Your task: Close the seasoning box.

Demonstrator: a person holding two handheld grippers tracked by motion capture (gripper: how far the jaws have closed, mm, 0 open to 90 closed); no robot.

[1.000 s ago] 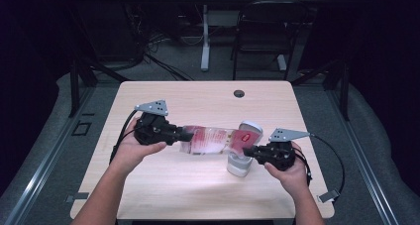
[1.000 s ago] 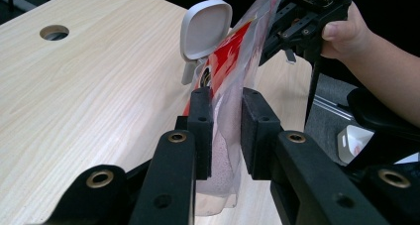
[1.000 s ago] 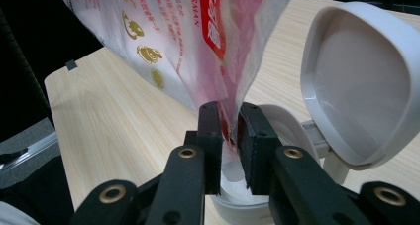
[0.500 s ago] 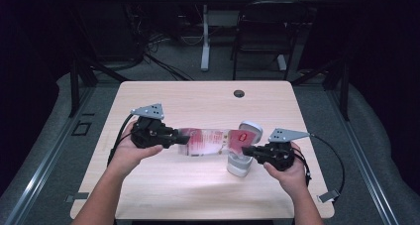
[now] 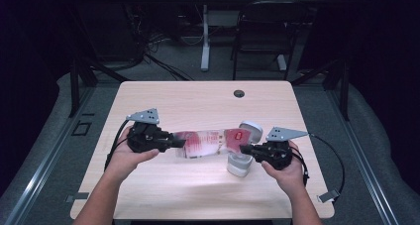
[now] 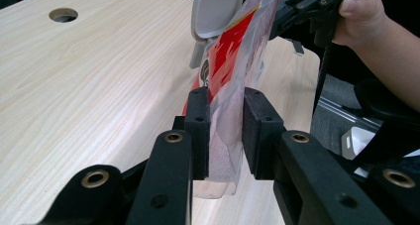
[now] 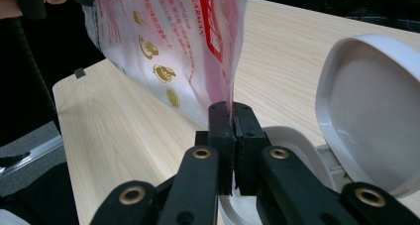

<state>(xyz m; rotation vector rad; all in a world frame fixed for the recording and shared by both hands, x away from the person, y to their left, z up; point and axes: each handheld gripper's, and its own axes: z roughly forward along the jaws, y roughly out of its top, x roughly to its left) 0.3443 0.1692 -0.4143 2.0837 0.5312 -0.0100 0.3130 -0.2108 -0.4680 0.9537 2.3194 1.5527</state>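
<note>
The right hand-held gripper [image 7: 232, 117] pinched the red-and-white bag [image 5: 205, 142] above the open white container [image 5: 241, 161], the left hand-held gripper [image 6: 225, 117] clamped its far end, pouring not visibly begun.

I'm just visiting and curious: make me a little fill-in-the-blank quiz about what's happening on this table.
1. The two grippers hold a clear and red plastic ____ stretched between them.
2. The right gripper has its jaws pinched ____ on one edge of the bag.
3. Beside the right gripper stands a white container whose hinged lid is ____.
4. The left gripper grips the bag's other ____.

Missing words: bag; shut; open; end
</note>
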